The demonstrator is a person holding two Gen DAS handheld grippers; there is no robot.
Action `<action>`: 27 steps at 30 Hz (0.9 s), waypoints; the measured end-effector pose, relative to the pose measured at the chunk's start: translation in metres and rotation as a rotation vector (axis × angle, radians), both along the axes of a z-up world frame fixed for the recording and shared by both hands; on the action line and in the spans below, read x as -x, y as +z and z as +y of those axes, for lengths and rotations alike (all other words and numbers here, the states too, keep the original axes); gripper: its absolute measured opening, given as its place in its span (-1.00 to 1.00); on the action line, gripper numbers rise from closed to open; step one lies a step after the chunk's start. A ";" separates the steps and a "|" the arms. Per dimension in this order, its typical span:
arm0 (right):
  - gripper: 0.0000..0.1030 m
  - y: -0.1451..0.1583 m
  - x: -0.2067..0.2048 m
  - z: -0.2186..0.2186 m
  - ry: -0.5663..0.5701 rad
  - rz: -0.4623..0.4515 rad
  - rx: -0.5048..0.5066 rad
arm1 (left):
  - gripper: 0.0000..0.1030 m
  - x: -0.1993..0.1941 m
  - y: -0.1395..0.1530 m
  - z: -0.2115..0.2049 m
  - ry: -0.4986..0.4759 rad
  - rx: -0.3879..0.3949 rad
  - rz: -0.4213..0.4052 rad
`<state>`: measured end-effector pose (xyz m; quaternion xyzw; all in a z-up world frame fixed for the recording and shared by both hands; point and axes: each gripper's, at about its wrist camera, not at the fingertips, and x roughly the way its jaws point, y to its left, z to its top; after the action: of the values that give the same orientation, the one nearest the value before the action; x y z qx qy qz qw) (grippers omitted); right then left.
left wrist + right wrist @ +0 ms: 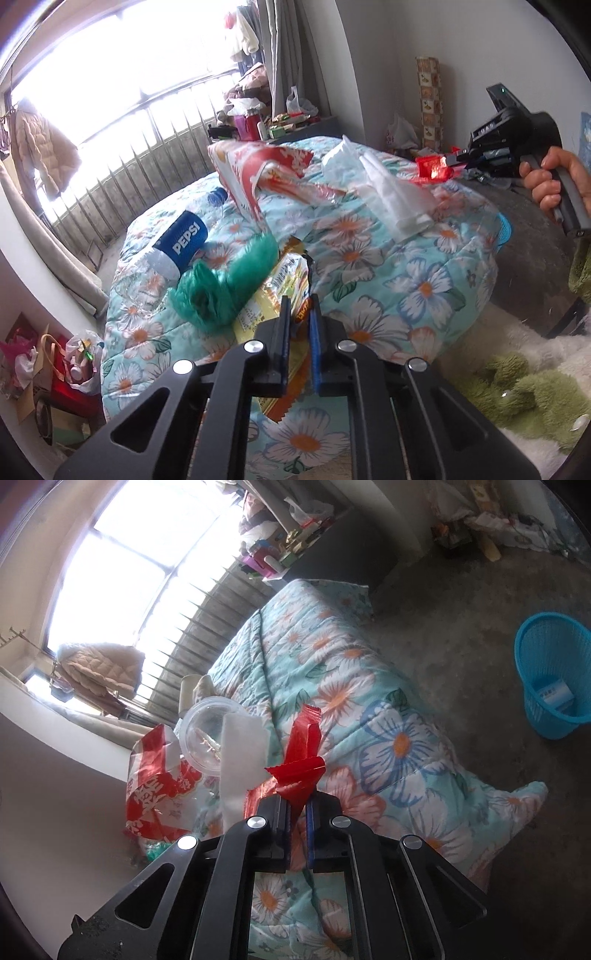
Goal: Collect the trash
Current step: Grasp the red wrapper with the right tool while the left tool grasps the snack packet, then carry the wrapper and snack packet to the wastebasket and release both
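Observation:
My left gripper (pixel 300 314) is shut on a yellow snack wrapper (pixel 284 280) that lies on the floral quilt (pixel 424 288). Next to it sit a green mesh bag (pixel 221 284), a Pepsi bottle (pixel 184 240), a red and white plastic bag (pixel 258 166) and a white tissue (pixel 391 199). My right gripper (pixel 297 797) is shut on a red wrapper (pixel 301 760), lifted above the quilt (pixel 388 720); in the left wrist view that gripper (pixel 452 159) holds the red wrapper (pixel 432 168) at the right. A clear plastic cup (pixel 207 734) and the white tissue (pixel 240 753) lie to its left.
A blue mesh waste basket (pixel 554 675) stands on the grey floor at the right, with a white item inside. A person's hand (pixel 554 181) holds the right gripper's handle. A green plush thing (pixel 524 391) lies at the lower right. Cluttered bags (pixel 74 362) stand beside the bed.

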<state>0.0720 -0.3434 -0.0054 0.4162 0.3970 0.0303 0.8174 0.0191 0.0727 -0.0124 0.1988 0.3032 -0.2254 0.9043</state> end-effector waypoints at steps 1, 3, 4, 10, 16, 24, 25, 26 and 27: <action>-0.92 0.001 0.001 0.001 -0.002 -0.005 -0.003 | -0.84 0.000 0.004 0.000 -0.003 0.020 0.002; -0.93 0.006 0.005 -0.001 -0.005 -0.022 -0.015 | -0.84 0.001 0.012 0.001 -0.008 0.060 0.005; -0.93 0.007 0.005 -0.001 -0.006 -0.028 -0.017 | -0.84 0.000 0.015 0.002 -0.010 0.076 0.006; -0.93 0.018 0.014 -0.004 -0.009 -0.072 -0.024 | -0.84 0.000 0.037 0.003 -0.036 0.191 0.013; -0.94 0.029 0.023 -0.007 -0.022 -0.108 -0.025 | -0.84 0.001 0.060 0.000 -0.077 0.287 -0.006; -0.95 0.036 0.033 -0.011 -0.034 -0.157 -0.039 | -0.84 -0.007 0.079 -0.012 -0.136 0.376 0.013; -0.95 0.036 0.034 -0.011 -0.032 -0.161 -0.042 | -0.84 -0.008 0.082 -0.015 -0.141 0.381 0.012; -0.95 0.036 0.035 -0.012 -0.030 -0.167 -0.046 | -0.84 -0.008 0.084 -0.017 -0.146 0.387 0.012; -0.95 0.037 0.035 -0.012 -0.030 -0.171 -0.047 | -0.84 -0.008 0.087 -0.019 -0.153 0.394 0.012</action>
<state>0.0366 -0.3557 0.0314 0.4369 0.3187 0.0628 0.8388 0.0275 0.0538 0.0741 0.0391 0.2426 -0.3494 0.9042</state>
